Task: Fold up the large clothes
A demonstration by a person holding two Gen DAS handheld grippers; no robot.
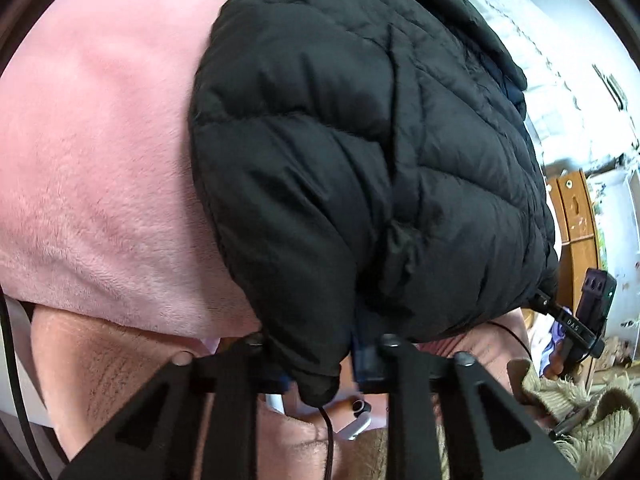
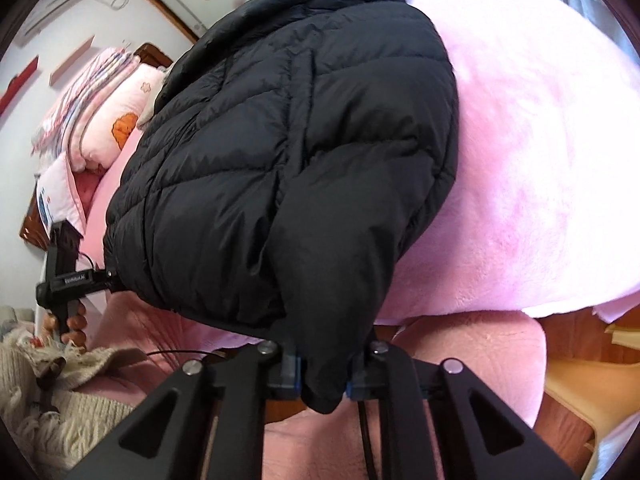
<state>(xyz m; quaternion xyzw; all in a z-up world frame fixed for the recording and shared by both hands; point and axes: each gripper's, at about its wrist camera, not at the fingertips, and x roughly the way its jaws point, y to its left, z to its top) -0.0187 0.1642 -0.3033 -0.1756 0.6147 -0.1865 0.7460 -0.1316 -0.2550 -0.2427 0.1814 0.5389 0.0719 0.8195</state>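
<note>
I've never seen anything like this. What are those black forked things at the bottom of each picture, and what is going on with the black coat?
No robot here: a person holds a hand-held claw in each hand, each carrying a camera looking along its fingers. One picture comes from the left claw, the other from the right claw. A black puffer jacket lies on a pink blanket covering a bed. Each claw is shut on a near corner of the jacket's edge, probably to fold it. You can spot the opposite claw at each picture's side.

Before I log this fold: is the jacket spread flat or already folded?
Partly folded: the jacket lies bunched on the pink blanket, its near edge doubled over.
</note>
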